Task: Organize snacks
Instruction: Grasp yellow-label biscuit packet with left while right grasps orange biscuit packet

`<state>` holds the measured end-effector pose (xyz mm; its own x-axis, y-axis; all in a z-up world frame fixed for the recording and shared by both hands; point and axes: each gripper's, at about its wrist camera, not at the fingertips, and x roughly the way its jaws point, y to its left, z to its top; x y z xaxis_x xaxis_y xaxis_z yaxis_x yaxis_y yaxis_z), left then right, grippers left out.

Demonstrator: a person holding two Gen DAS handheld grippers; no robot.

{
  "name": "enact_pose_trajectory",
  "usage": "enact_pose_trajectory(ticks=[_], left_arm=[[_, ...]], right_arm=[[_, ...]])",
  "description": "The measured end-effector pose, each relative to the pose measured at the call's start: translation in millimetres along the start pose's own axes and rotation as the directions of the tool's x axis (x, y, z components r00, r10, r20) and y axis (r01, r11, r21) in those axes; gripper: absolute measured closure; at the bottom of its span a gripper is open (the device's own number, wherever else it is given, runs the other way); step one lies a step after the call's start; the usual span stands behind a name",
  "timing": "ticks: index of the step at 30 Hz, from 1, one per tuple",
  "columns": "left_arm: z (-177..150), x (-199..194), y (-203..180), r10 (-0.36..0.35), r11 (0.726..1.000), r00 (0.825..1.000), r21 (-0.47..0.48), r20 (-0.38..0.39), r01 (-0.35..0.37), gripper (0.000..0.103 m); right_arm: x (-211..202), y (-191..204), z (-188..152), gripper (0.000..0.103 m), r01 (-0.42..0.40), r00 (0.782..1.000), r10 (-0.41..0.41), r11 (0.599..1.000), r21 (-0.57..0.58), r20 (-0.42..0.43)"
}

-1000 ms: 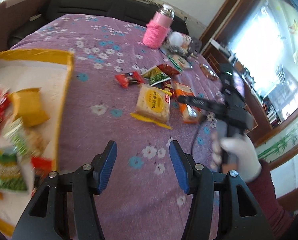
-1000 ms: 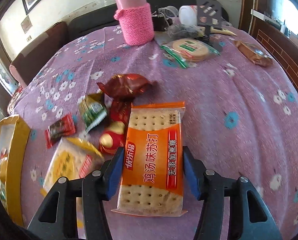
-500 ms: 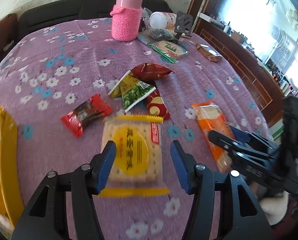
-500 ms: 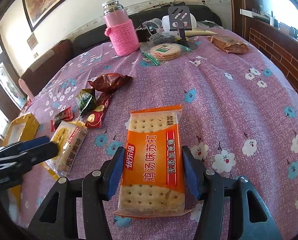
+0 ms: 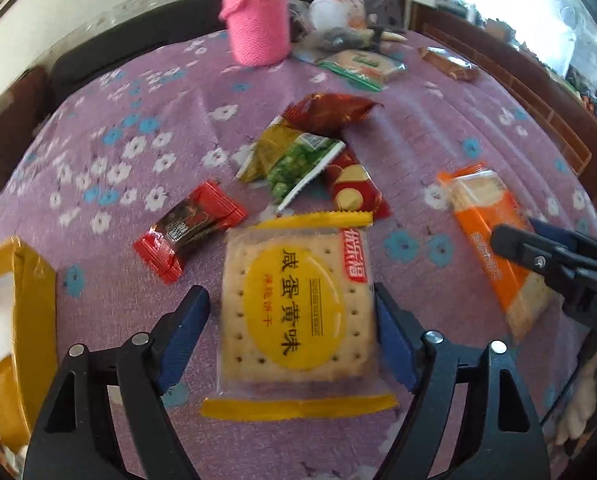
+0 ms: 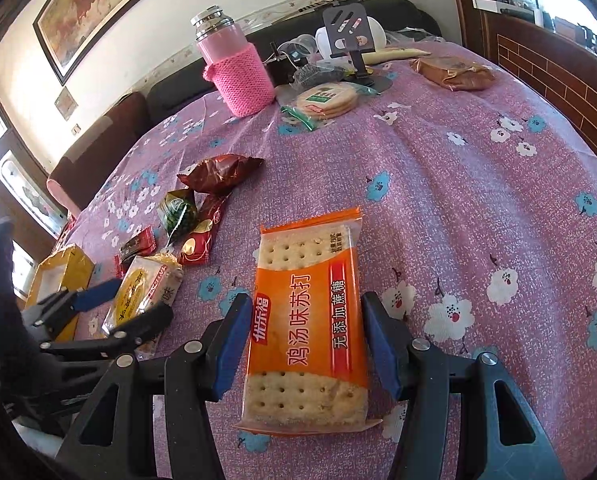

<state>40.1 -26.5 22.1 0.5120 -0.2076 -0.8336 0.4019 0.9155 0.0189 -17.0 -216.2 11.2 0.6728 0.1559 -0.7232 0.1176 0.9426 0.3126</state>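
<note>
Purple floral cloth covered the surface (image 5: 418, 128). Since a second ago the left tongs (image 5: 290, 332) had swung over and widened to straddle the yellow cracker pack (image 5: 298, 312); the right tongs (image 6: 304, 344) bracketed the orange pack (image 6: 306, 320), neither gripping yet.

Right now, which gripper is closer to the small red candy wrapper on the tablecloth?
Left. The left gripper straddles the yellow cracker pack, which lies right beside the red candy wrapper. The right gripper straddles the orange cracker pack, farther away on the yellow pack's other side.
</note>
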Motion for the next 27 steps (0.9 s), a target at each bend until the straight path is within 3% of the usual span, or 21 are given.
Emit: enact_pose_trajectory(ticks=[5, 8, 12, 15, 20, 23, 27], left_arm=[[3, 6, 0, 0.017, 1.0, 1.0, -0.018, -0.007, -0.018, 0.022], [1, 3, -7, 0.014, 1.0, 1.0, 0.001, 0.002, -0.014, 0.035], [-5, -6, -17, 0.057, 0.998, 0.998, 0.022, 0.032, -0.057, 0.035], [-11, -21, -13, -0.001, 1.0, 0.999, -0.022, 0.044, 0.002, 0.035], [-32, -68, 12, -0.071, 0.987, 0.993, -0.136, 0.097, 0.084, 0.035], [-48, -98, 39, -0.07, 0.97, 0.989, -0.223, 0.13, 0.098, 0.035], [-77, -141, 88, 0.006, 0.934, 0.983, -0.351, 0.184, 0.06, 0.035]], right_arm=[[0, 0, 0, 0.045, 0.004, 1.0, -0.004, 1.0, 0.004, 0.002], [0, 1, 0, 0.045, 0.007, 1.0, -0.007, 1.0, 0.002, 0.002], [0, 3, -1, 0.046, 0.021, 1.0, -0.021, 1.0, -0.016, 0.006], [-1, 1, -2, 0.046, 0.003, 1.0, -0.003, 1.0, -0.006, 0.01], [-7, -3, -1, 0.047, -0.111, 0.993, 0.109, 0.993, 0.042, 0.036], [-13, 2, -1, 0.047, -0.131, 0.989, 0.129, 0.991, 0.025, 0.071], [-12, 2, -2, 0.047, -0.16, 0.985, 0.156, 0.986, 0.043, 0.073]])
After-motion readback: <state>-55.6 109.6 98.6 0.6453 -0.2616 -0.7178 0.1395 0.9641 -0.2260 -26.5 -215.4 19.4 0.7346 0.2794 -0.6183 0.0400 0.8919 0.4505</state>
